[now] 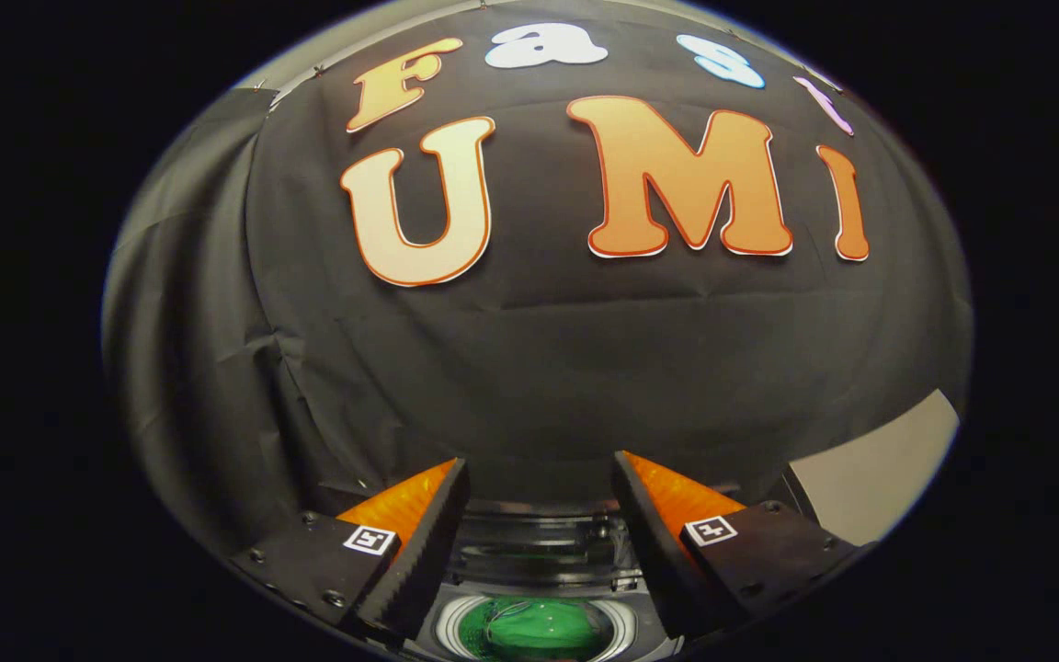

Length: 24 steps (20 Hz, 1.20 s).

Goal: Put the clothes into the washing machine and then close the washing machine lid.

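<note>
My gripper (540, 473) is open, its two orange-and-black fingers (419, 542) wide apart with nothing between them. It is held high and faces the booth's black cloth wall. Below and between the fingers I see the washing machine (539, 552) from above, with its dark top and open round drum mouth (445, 627). Green clothing (534, 630) lies inside the drum. The raised lid (539, 529) appears as a dark glossy panel behind the drum opening, just beyond the fingers.
The black cloth wall rises straight ahead, close behind the machine. A pale grey surface (879, 469) shows to the right of the right finger, beside the machine.
</note>
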{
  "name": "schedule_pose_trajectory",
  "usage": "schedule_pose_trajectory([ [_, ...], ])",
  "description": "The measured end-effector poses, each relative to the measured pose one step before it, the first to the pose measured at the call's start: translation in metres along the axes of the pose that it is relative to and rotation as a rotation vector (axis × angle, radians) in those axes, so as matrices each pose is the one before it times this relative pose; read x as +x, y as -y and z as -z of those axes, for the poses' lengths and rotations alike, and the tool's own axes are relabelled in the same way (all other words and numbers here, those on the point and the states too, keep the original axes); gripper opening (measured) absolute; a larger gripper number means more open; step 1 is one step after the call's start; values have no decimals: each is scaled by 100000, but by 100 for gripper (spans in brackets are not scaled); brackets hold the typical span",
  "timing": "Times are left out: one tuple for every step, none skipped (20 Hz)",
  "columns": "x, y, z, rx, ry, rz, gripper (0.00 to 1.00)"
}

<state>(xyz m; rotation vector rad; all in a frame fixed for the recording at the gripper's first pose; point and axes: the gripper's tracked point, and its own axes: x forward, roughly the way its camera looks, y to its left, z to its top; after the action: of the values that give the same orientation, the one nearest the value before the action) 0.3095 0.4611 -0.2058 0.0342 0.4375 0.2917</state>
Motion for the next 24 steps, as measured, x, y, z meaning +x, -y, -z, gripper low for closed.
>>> schedule_pose_trajectory([
  [1236,259,589,57,-1472,360,99],
  [1016,108,497,703,-2037,-258,99],
  [954,303,443,1492,-1023,-104,99],
  [904,226,405,1567,-626,101,99],
  [891,172,262,912,-604,130,99],
  [777,338,358,577,-995,1467,99],
  [853,213,673,-116,-1412,469,99],
  [630,43,284,-1489,200,661,99],
  [571,264,-422,-2322,1525,1690,99],
  [213,105,261,-3264,358,1271,99],
  [218,145,59,-3976,1367,-439,99],
  [270,-239,158,838,130,-2061,99],
  [202,-20,-296,1850,2247,-61,99],
  [-48,23,274,260,-1232,-482,99],
  [55,70,-337,-604,869,48,99],
  [-92,30,175,-128,-764,115,99],
  [-272,-15,43,413,209,-227,99],
  [-304,-28,122,121,-246,-77,99],
  [-415,-25,34,-279,183,26,99],
  [-581,3,161,51,212,-36,99],
  [-686,-119,244,138,384,-174,99],
  [-806,-49,157,-131,352,-331,98],
  [-769,-124,261,-328,572,-175,98],
  [-711,-82,277,-227,777,-84,98],
])
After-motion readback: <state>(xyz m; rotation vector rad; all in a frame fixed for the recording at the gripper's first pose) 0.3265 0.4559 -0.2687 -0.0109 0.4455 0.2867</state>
